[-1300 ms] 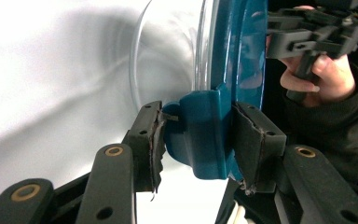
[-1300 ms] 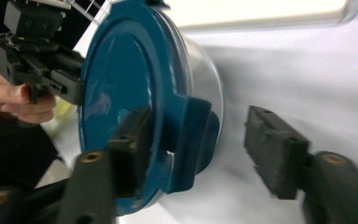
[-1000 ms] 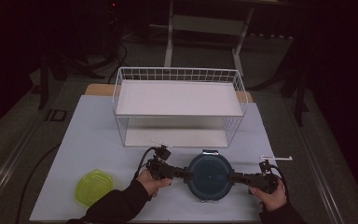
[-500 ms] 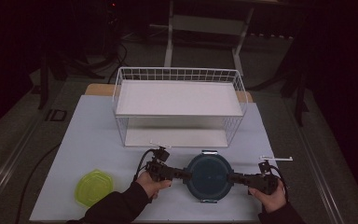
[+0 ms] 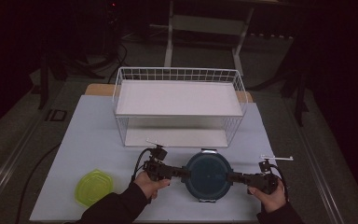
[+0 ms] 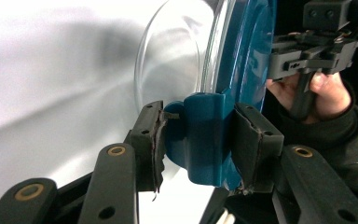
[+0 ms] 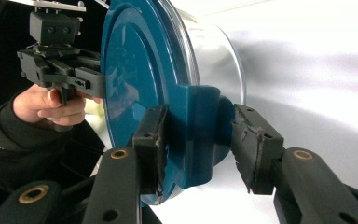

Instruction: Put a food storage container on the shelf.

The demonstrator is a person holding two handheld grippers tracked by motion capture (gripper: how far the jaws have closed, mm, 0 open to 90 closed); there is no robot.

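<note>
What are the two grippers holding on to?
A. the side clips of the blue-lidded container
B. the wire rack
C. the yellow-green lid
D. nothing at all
A: the left gripper and right gripper each clamp a clip on opposite sides of the container.

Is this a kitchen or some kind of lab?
Probably a lab or test room, not a kitchen: a white table in a dark room, with a wire rack and a lidded tub on it, and metal stands behind.

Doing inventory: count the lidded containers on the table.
2: the blue-lidded container at the front middle, between both grippers, and the yellow-green container at the front left. The wire rack looks empty.
</note>
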